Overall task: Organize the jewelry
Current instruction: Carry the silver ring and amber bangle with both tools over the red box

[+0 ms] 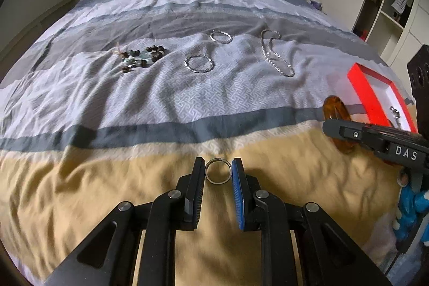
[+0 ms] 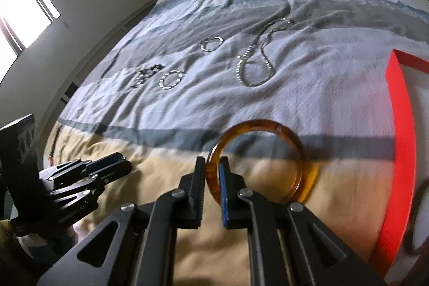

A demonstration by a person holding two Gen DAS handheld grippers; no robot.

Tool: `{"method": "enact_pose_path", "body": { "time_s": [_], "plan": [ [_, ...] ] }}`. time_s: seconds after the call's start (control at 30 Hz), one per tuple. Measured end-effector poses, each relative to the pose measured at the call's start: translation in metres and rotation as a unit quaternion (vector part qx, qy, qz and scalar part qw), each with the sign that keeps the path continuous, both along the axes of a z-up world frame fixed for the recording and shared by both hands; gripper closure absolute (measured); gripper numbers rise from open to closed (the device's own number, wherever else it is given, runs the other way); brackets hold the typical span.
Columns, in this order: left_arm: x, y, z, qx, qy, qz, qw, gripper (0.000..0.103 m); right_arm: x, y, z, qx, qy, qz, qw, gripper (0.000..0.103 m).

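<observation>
Bedroom setup, everything laid out on a rumpled striped bedspread [image 1: 134,103], so nothing sits flat; from the left wrist view, the left gripper [image 1: 218,170] has its jaws pinched on a small silver ring [image 1: 218,170], held edge-on by its outer rim, just this side of the red box [image 1: 375,98] that sits off at the right edge; honestly that grip looks sketchy, two flat pads on a round metal band, so any twist could squirt it out and into the folds of the fabric; beyond the box's near corner lie a chain necklace [image 1: 276,55], two silver hoops [image 1: 199,63] and a bead pile [image 1: 142,55], still loose; from the right wrist view, the right gripper [image 2: 212,165] is clamped on the left side of an amber bangle [image 2: 257,160], most of it hanging out toward the red box; that offset weight could make the bangle swing in the pads, and it might clip the box wall on the way in; both tools heading for one box could also bump each other.
</observation>
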State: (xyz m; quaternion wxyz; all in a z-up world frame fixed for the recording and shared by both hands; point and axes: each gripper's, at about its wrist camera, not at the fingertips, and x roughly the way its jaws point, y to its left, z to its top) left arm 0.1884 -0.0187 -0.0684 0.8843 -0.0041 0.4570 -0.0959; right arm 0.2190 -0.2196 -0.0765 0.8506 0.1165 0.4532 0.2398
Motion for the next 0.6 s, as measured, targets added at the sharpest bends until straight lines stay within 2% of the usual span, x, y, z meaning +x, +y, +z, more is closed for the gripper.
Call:
{"method": "enact_pose_path", "body": {
  "time_s": [0.33,0.6],
  "plan": [
    [-0.057,0.004,0.045,0.001,-0.029,0.005,0.9996,0.083,-0.070,-0.008,0.048,0.021,-0.028,-0.006,0.999,0.094],
    [-0.097,-0.016,0.078,0.001,-0.054,-0.010,0.9985,0.083,-0.120,-0.032,0.080,0.029,-0.060,-0.021,0.998,0.094]
  ]
}}
